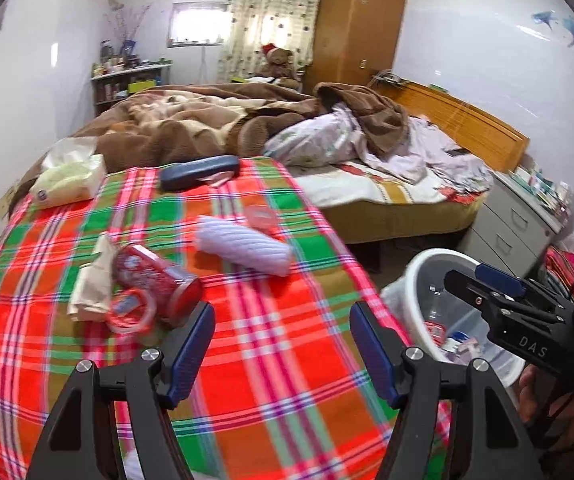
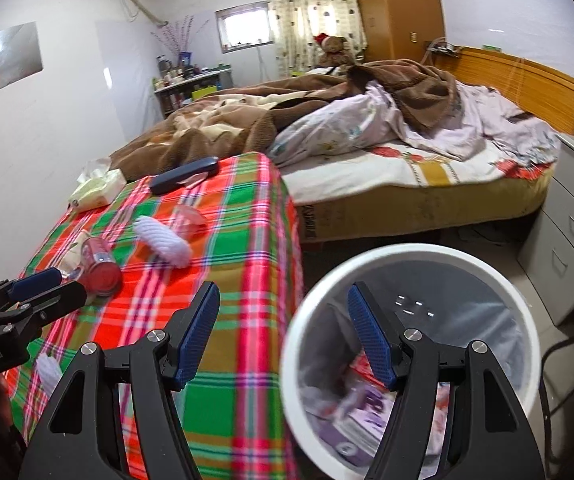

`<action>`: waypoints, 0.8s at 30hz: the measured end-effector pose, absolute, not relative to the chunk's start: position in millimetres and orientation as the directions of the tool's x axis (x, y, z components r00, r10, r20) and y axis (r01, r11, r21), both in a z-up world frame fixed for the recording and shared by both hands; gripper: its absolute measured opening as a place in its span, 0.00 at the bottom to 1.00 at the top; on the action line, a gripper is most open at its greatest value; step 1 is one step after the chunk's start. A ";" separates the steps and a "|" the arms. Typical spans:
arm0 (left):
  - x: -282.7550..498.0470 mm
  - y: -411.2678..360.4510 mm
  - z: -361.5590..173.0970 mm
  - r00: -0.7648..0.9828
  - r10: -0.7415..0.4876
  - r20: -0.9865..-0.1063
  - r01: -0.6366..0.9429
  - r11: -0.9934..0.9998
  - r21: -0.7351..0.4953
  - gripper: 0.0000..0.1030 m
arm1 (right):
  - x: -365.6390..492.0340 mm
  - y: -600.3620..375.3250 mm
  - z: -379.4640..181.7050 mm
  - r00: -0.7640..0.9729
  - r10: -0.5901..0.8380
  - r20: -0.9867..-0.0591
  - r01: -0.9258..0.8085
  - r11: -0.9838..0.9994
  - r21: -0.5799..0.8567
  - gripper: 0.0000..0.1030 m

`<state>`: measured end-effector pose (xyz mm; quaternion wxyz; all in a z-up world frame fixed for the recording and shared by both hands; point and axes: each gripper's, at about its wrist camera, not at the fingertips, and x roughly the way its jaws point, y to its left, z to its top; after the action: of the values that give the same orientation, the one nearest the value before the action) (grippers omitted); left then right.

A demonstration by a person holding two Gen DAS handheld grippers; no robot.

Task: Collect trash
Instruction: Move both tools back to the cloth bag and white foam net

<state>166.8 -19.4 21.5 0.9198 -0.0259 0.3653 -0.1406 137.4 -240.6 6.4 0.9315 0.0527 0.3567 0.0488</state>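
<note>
Out on the left of the plaid-covered surface, a pale tissue pack sits at the far corner. Nearer, a crumpled beige wrapper lies beside a red can that is tipped on its side, long axis running diagonally, its round end aimed at the near right. A round red-rimmed lid lies against the can's near side.

The left claw hovers over bare cloth, its blue pads spread apart, nothing between them, nothing touched. Its left fingertip sits just beside the can's end in this view; whether they touch, I cannot tell.

Moving on to the middle: a white ribbed roll lies flat, its long axis running from far left to near right. Behind it is a small pink translucent piece, and at the far edge a dark blue case lies crosswise.

Off the right edge of the surface, a white trash bin stands on the floor, lined with a clear bag, wrappers and a purple packet heaped in the bottom. The right claw hangs released and empty, left pad over the cloth's edge, right pad above the bin's mouth. Beyond lies the bed with its rumpled brown blanket.
</note>
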 end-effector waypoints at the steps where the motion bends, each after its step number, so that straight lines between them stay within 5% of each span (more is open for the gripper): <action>1: 168.4 -11.9 20.7 0.697 -0.268 -0.665 0.227 0.962 -0.150 0.67 | 140.7 -235.8 5.8 0.737 0.136 -0.662 -0.067 0.989 0.129 0.66; 24: 214.4 128.8 -5.4 0.694 -0.082 -0.715 -0.040 0.988 -0.152 0.67 | 215.0 -149.6 -10.3 0.657 0.228 -0.718 -0.284 0.958 0.044 0.66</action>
<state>214.4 128.8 -5.4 0.9170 -0.0781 0.3911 -0.0113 215.0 -149.7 -10.3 0.9096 -0.0359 0.3894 0.1407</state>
